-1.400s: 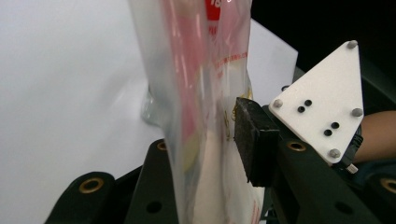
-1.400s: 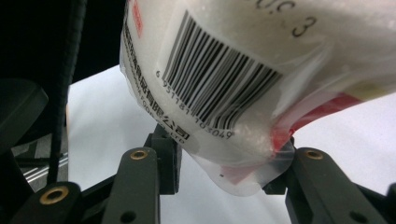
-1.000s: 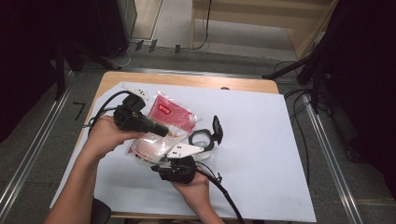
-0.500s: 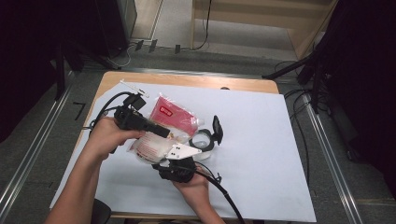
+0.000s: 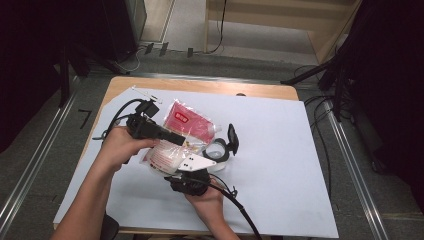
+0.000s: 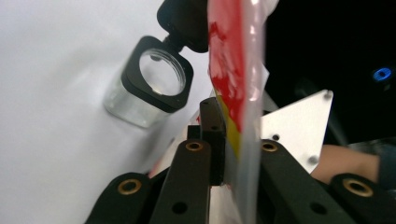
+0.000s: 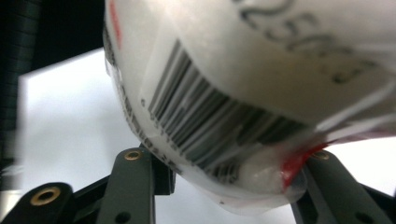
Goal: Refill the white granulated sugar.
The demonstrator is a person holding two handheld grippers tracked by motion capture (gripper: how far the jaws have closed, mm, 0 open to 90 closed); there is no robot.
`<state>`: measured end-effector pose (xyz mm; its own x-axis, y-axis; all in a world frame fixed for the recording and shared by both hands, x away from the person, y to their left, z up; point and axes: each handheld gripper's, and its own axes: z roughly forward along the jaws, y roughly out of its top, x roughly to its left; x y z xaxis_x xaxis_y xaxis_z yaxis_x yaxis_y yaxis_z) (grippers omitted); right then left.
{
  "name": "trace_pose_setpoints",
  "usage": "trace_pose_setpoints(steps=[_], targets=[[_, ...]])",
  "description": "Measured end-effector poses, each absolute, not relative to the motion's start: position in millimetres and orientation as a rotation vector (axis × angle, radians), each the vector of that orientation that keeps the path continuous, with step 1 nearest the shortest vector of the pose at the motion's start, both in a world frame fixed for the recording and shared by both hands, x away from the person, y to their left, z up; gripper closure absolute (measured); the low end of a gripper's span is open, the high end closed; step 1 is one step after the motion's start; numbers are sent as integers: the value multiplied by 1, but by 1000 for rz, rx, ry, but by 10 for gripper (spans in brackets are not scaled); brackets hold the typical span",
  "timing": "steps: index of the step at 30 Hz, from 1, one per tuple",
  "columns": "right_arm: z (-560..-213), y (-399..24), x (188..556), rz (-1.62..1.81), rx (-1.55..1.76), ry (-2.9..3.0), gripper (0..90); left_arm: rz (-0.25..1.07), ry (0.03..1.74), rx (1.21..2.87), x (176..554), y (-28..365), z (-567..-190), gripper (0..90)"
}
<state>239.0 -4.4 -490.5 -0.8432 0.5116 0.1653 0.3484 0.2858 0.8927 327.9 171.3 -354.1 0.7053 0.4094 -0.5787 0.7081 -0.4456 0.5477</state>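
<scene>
A clear plastic bag [image 5: 192, 122], red at its far end and white with a barcode at its near end [image 7: 219, 112], is held above the white table cover between both grippers. My left gripper [image 5: 186, 143] reaches in from the left and is shut on the bag's thin edge [image 6: 238, 135]. From below, my right gripper [image 5: 180, 167], with its grey plate [image 5: 197, 162] on top, is shut on the bag's bulging white corner [image 7: 261, 175]. A glass jar [image 5: 218, 150] with a black square rim [image 6: 156, 77] stands just right of the bag, its lid [image 5: 232, 136] flipped up.
A white sheet [image 5: 280, 165] covers most of the wooden table [image 5: 200, 86]. Black cables trail from both grippers, one looping at the left [image 5: 117, 112], one toward the front edge [image 5: 240, 210]. Dark stands and floor rails surround the table.
</scene>
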Motion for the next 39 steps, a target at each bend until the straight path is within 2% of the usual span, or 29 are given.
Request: trace_pose_setpoints(steps=[2, 7, 11, 20, 26, 32, 39], targets=[[-489, -6, 239, 1657, 811, 2422, 578, -371, 797, 2121, 325, 172, -351, 825], [-486, -9, 239, 1703, 799, 2451, 597, -276, 708, 2128, 324, 173, -353, 737], [-481, -11, 240, 1769, 791, 2451, 606, -298, 624, 2112, 324, 168, -361, 666], [-479, -12, 239, 1816, 785, 2489, 625, -368, 676, 2086, 329, 167, -368, 640], [-479, -12, 240, 1810, 788, 2506, 629, -454, 719, 2068, 333, 167, -371, 760], [-480, -10, 240, 1796, 803, 2504, 621, -475, 768, 2064, 334, 169, -371, 838], [-479, -7, 239, 1714, 794, 2493, 608, -457, 809, 2084, 334, 166, -372, 862]])
